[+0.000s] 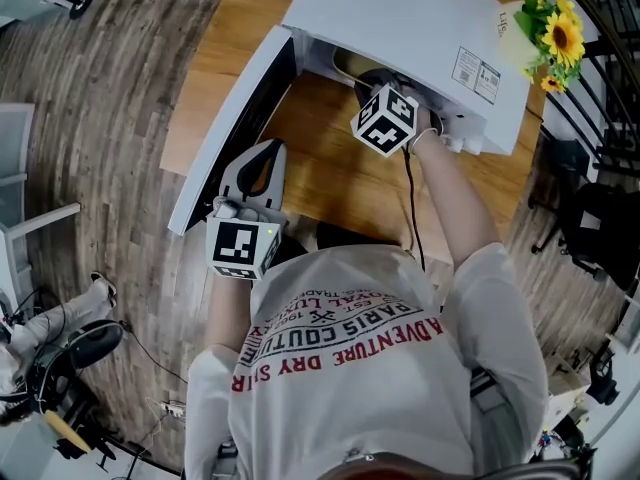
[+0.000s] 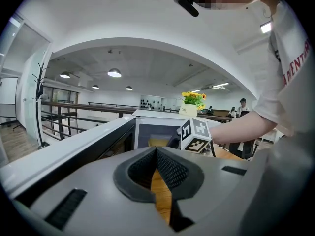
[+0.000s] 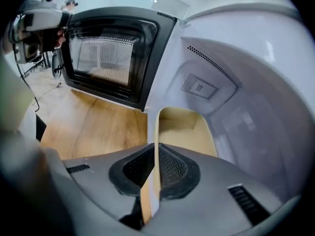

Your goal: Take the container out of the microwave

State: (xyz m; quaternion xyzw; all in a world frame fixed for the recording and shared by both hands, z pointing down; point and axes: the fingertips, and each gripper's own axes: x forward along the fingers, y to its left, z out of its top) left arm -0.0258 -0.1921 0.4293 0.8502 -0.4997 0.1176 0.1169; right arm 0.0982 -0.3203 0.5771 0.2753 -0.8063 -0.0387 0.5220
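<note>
A white microwave point(image 1: 400, 18) stands on the wooden table point(image 1: 330, 178) with its door point(image 1: 235, 118) swung open to the left. Inside sits a beige, open-topped container point(image 3: 189, 132), of which only a sliver point(image 1: 347, 64) shows from the head view. My right gripper point(image 3: 156, 149) reaches down into the cavity and is shut on the container's near wall, which stands upright between the pads. In the head view its marker cube point(image 1: 385, 118) sits at the oven mouth. My left gripper point(image 1: 262, 153) hovers by the open door, shut with nothing in it, pointing toward the microwave point(image 2: 147, 127).
A vase of yellow flowers point(image 1: 555, 28) stands on top of the microwave's right end. The door's dark window point(image 3: 110, 60) lies left of the cavity. The table's left edge point(image 1: 185, 128) drops to wood flooring, with a chair point(image 1: 25, 218) and cables beyond.
</note>
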